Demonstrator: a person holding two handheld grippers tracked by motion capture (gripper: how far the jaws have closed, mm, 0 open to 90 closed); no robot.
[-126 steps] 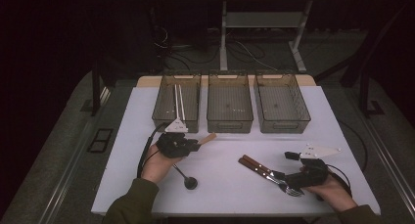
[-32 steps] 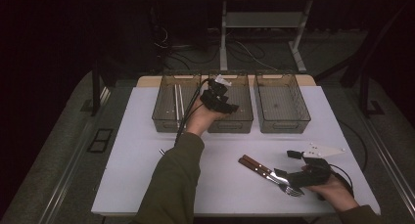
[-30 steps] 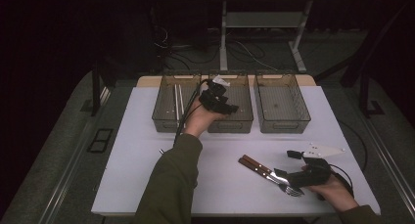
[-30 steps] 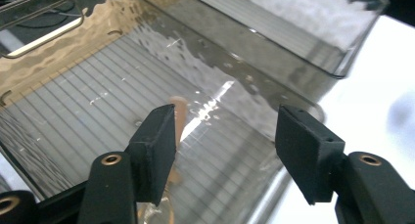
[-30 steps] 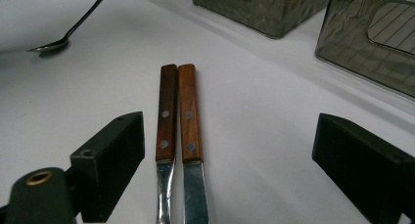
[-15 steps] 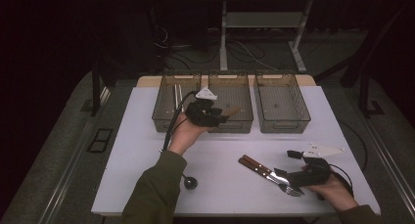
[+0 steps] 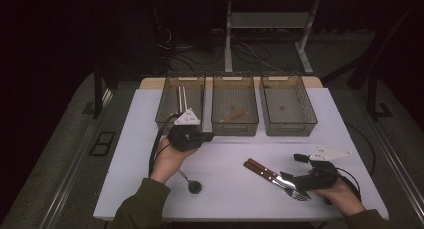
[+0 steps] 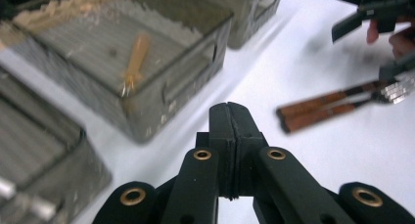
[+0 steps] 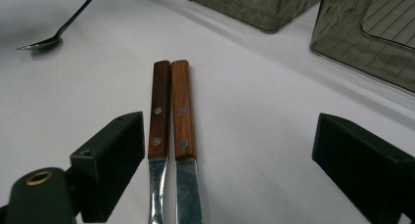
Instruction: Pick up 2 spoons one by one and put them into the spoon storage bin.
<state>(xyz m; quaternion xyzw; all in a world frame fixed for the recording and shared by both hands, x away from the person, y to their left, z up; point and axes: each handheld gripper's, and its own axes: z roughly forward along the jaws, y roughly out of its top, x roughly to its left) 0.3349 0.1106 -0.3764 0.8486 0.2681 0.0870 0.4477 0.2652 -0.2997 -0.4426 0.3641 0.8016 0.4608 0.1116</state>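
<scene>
On a white table (image 7: 235,189), the left gripper (image 8: 230,117) has just been closing and is pressed together, empty, hovering near the middle bin (image 7: 235,125). Farther right lie two wooden-handled utensils (image 9: 171,109) side by side, brown handles with rivets, between the right gripper's (image 9: 235,155) wide-apart jaws, untouched.

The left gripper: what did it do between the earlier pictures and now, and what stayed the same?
The left gripper carried a wooden-handled utensil from the table to the middle bin, let it go there, and drew back toward the person; its jaws have just been closing and are shut with nothing between them. The right gripper, the two wooden-handled pieces and the spoon stayed in place.
</scene>
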